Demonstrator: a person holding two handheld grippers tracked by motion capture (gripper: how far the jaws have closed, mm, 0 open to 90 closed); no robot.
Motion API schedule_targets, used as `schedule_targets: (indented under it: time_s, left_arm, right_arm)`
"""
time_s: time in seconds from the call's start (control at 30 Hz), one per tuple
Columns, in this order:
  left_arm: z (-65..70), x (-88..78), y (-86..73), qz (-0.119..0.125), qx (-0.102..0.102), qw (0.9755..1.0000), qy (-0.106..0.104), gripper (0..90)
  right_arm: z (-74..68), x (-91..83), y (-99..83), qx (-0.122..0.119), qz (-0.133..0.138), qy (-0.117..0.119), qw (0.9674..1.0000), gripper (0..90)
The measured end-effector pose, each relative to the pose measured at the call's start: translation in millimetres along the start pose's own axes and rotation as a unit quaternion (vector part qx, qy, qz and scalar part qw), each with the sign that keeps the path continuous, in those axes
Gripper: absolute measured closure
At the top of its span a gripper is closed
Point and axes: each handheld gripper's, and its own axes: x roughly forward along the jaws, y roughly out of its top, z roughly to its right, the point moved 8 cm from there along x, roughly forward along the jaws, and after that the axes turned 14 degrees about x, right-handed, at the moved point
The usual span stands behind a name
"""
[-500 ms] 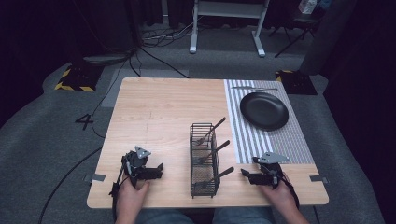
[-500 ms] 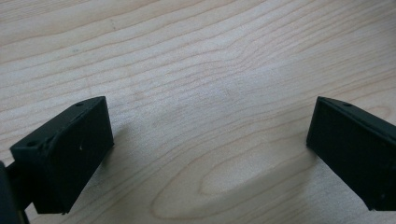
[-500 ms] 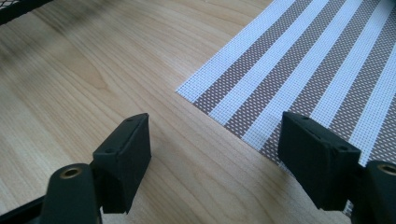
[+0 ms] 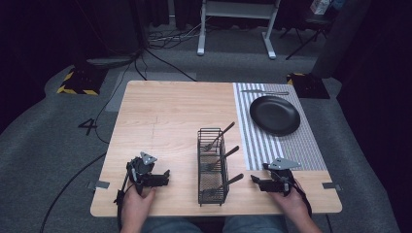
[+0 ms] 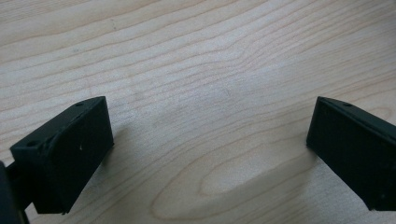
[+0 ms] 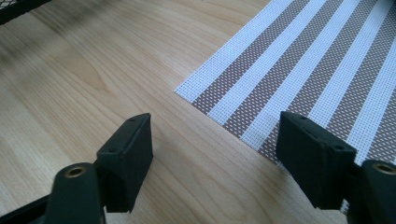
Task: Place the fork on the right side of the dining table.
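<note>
Standing upright near the front edge of the table (image 4: 165, 111), the black wire basket (image 4: 213, 167) holds three pieces of cutlery, one in each of its three sections, with their dark handles leaning out to the right: the far one (image 4: 219, 135), the middle one (image 4: 221, 158) and the near one (image 4: 227, 182). They look like forks, though the heads are too small to be sure of. Judging from the layout, the job is setting a place, and it looks barely begun: the basket is full, and neither gripper has anything in it. To the right of the basket lies a striped placemat (image 4: 265, 141) with a black plate (image 4: 275, 114) on its far part and what seems to be one piece of cutlery (image 4: 265, 92) beyond the plate. The left gripper (image 4: 163, 178) rests low on the wood to the left of the basket, its jaws spread wide over bare table. The right gripper (image 4: 256, 181) sits by the near corner of the placemat, pointing towards the basket, its jaws likewise wide apart and empty.
</note>
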Motion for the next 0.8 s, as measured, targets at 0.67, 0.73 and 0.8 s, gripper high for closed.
schedule_targets:
  time_s: [0.67,0.73,0.8]
  left_arm:
    - [0.4,-0.3,-0.2,0.000,0.002,1.0000,-0.002,0.5]
    - [0.3,-0.2,-0.1,0.000,0.002,1.0000,-0.002,0.5]
    - [0.3,-0.3,-0.2,-0.001,0.002,1.0000,-0.002,0.5]
  right_arm:
    - [-19.7,-47.3,21.5,0.013,-0.014,0.034,0.9992,37.1]
    - [-22.2,-52.0,23.9,0.015,-0.014,0.041,0.9989,36.9]
    - [-23.3,-54.3,25.0,0.018,-0.014,0.045,0.9987,36.7]
